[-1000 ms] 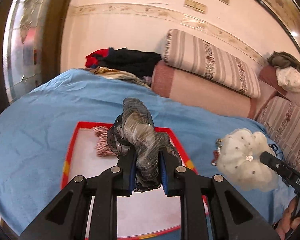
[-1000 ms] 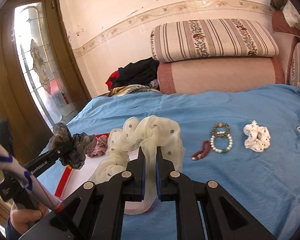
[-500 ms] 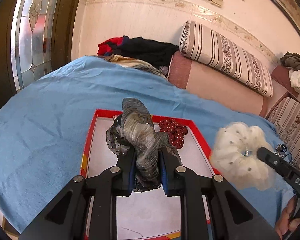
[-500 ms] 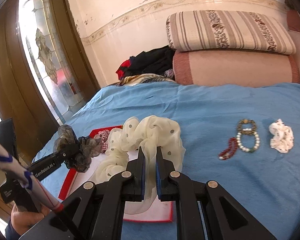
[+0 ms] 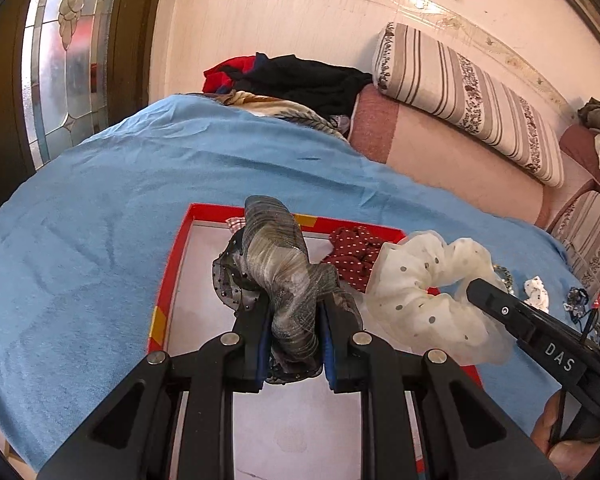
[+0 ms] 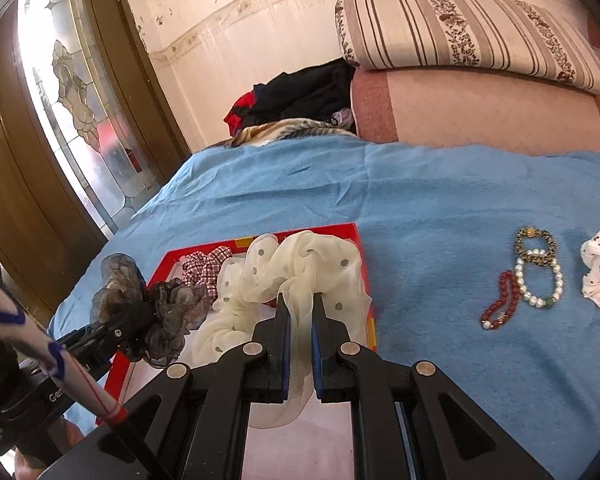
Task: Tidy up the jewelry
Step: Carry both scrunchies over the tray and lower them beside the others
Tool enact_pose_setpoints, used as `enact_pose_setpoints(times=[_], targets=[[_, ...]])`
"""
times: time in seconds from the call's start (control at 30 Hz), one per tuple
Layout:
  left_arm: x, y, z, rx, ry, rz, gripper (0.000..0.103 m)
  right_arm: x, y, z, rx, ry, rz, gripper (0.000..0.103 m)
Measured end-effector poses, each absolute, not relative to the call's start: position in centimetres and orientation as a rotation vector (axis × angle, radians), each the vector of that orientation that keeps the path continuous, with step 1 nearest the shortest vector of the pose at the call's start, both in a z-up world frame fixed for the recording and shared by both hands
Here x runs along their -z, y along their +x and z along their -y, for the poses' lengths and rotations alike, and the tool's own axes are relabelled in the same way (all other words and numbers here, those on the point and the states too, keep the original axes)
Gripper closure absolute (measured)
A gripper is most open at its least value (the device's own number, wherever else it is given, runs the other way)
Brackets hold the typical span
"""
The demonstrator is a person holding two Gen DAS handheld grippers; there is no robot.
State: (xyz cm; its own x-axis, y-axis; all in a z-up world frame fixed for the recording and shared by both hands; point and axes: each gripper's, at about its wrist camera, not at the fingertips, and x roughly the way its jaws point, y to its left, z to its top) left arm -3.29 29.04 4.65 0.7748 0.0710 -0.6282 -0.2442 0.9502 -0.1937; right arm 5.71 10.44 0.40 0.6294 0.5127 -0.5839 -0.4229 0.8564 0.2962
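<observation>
Here, a bed under a blue blanket point(image 6: 440, 216) carries a red-rimmed tray point(image 5: 168, 280) at its near left. Above the tray, the right hand-held gripper point(image 6: 301, 312) clenches a cream dotted scrunchie point(image 6: 284, 272), and the left hand-held gripper point(image 5: 293, 320) clenches a grey scrunchie point(image 5: 276, 260). Three bracelets point(image 6: 534, 276) lie to the right, well apart from the tray.
</observation>
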Motion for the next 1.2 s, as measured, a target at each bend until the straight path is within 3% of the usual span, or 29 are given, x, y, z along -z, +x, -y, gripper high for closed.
enact_pose_setpoints(times=[1.2], targets=[[-2.4,-1.8,-29.8,-0.277,-0.248,-0.741,0.081,3.5,9.6,-14.8,-0.503,0.023,-0.841,0.093]])
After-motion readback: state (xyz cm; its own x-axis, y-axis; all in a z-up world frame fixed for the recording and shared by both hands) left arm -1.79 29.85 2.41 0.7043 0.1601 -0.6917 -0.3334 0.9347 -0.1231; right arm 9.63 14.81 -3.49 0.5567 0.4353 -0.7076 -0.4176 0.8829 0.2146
